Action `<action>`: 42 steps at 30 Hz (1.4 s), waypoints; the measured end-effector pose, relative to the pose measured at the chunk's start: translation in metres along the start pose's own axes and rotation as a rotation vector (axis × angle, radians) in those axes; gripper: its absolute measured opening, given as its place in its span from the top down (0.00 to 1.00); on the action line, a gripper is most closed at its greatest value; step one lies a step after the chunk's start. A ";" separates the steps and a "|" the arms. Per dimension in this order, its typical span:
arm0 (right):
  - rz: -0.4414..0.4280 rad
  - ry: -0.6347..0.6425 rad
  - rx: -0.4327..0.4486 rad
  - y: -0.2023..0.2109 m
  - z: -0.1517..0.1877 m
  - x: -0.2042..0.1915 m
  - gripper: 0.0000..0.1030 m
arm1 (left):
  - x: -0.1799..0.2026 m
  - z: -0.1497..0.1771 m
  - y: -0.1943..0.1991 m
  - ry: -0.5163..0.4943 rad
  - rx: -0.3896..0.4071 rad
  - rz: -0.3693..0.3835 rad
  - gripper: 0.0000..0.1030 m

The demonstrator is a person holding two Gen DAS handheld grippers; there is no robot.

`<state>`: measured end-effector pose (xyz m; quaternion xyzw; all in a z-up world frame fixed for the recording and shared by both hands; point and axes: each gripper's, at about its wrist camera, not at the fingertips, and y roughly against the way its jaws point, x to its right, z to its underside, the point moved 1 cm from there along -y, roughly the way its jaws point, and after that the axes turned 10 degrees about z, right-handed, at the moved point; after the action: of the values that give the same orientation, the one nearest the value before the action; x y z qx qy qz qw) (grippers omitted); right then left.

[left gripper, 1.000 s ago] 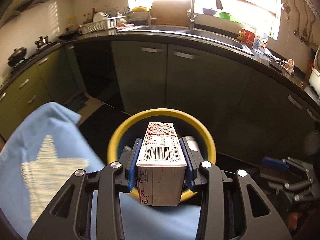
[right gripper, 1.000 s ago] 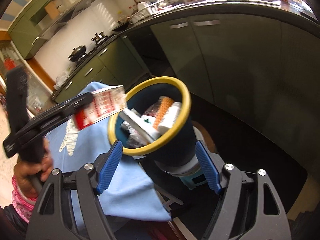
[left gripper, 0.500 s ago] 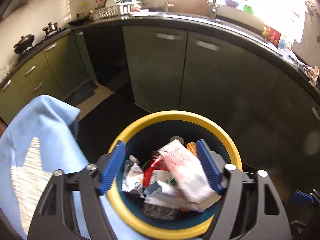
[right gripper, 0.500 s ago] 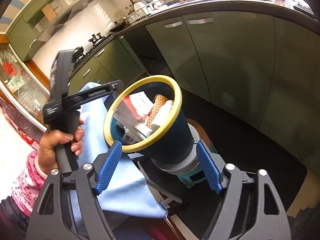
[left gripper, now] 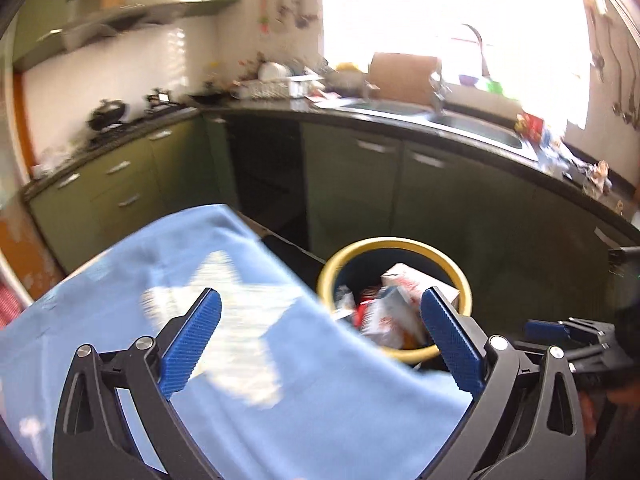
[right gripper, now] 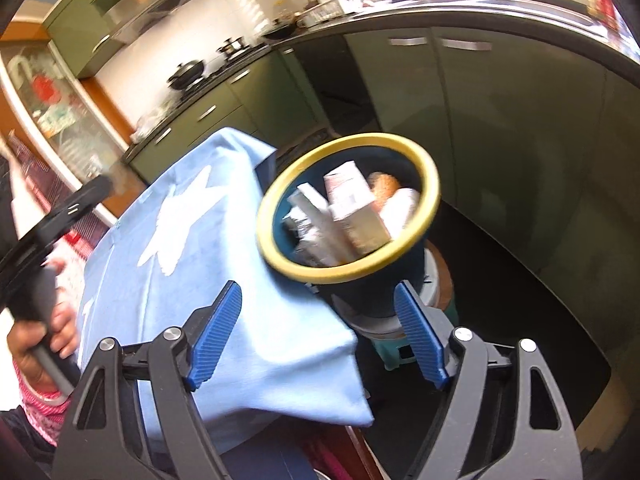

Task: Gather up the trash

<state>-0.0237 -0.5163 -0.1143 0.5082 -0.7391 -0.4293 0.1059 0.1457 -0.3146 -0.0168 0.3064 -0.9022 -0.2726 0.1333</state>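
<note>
Both grippers are empty: my left gripper (left gripper: 320,340) has just been opening, its jaws now spread wide with nothing between them, and my right gripper (right gripper: 316,332) stands open too. I judge the risk is at the bin (right gripper: 400,264): it looks nearly full, and the carton (right gripper: 352,208) leans high near the yellow rim, so a knock could tip it out. The bin sits right of the blue cloth (left gripper: 240,360), with cabinets beyond.

A blue cloth (left gripper: 280,364) with pale stars drapes a table; green cabinets (left gripper: 352,184) behind; sink (left gripper: 472,126) under the bright window.
</note>
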 end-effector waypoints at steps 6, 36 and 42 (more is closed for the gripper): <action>-0.026 0.088 -0.001 -0.001 0.004 -0.037 0.24 | -0.054 0.048 0.094 0.141 0.069 -0.166 0.05; 0.104 0.386 0.349 0.127 0.038 -0.145 0.07 | -0.078 0.145 0.308 0.320 0.216 -0.440 0.05; 0.108 0.386 0.342 0.127 0.038 -0.146 0.07 | -0.077 0.145 0.309 0.323 0.218 -0.438 0.05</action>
<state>-0.0631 -0.3587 -0.0024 0.5509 -0.7931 -0.1869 0.1804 -0.0022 -0.0015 0.0367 0.5459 -0.8056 -0.1443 0.1793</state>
